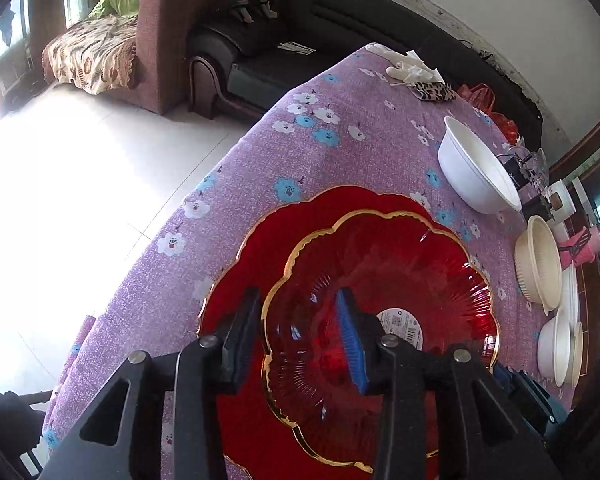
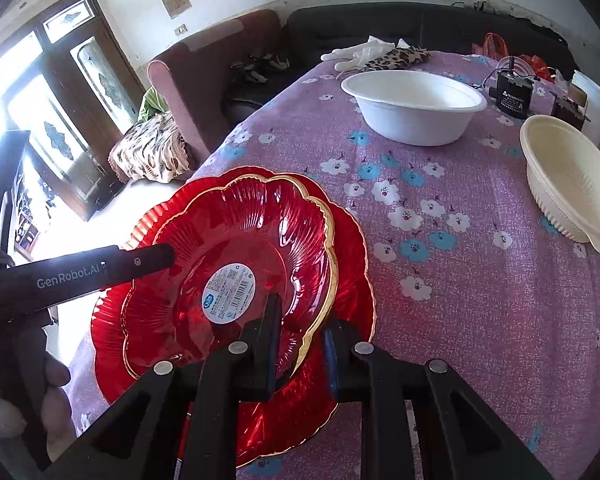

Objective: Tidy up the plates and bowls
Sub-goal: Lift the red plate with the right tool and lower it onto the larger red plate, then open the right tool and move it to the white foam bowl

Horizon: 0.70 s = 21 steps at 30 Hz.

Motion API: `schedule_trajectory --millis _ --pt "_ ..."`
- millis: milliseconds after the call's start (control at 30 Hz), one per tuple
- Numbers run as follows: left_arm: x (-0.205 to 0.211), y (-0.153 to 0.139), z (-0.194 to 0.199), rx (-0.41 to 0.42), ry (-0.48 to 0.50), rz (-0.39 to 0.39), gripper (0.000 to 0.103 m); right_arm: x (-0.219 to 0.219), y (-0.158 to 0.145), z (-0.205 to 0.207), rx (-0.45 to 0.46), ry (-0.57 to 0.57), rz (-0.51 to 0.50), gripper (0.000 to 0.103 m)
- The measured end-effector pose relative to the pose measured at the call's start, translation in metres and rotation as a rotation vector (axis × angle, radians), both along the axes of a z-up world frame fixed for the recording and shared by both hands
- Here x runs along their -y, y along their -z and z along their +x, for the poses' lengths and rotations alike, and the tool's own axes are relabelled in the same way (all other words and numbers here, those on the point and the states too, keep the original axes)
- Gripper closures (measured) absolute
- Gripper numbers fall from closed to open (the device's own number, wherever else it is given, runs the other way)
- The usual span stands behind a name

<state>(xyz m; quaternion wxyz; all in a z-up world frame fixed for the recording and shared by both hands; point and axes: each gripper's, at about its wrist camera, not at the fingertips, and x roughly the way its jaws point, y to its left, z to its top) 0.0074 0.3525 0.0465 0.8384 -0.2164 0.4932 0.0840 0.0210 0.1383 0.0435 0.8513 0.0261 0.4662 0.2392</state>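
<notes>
A smaller red glass plate point(image 1: 384, 304) with a gold scalloped rim and a white sticker lies on a larger red plate point(image 1: 236, 280) at the table's near corner. My left gripper point(image 1: 300, 340) straddles the smaller plate's rim, its fingers apart with a gap on both sides. My right gripper point(image 2: 300, 336) straddles the opposite rim of the same plate point(image 2: 236, 256), one finger inside and one outside, close to the rim. The larger plate point(image 2: 352, 264) shows beneath. A white bowl point(image 2: 414, 106) and a cream ribbed bowl point(image 2: 568, 184) stand farther back.
The table has a purple flowered cloth point(image 2: 440, 264). Stacked white bowls point(image 1: 560, 348) sit at the right in the left wrist view. Gloves and a leopard cloth point(image 2: 384, 56), a black adapter point(image 2: 512, 96) and jars lie at the far edge. Sofas stand beyond the table.
</notes>
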Motion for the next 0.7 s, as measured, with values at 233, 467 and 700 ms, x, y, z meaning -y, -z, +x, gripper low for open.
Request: schedule_trajectory --millis 233,467,700 --pt "-0.001 -0.026 -0.021 0.072 -0.022 0.013 0.056 0.000 -0.009 -0.010 0.025 -0.007 0.018 0.072" --pt "0.018 -0.067 -0.060 0.210 -0.033 0.077 0.045 0.005 -0.012 -0.018 0.051 -0.019 0.012 0.065" --pt "0.056 -0.108 -0.101 0.363 -0.018 0.175 0.028 0.038 -0.039 -0.031 0.061 -0.057 0.127 0.065"
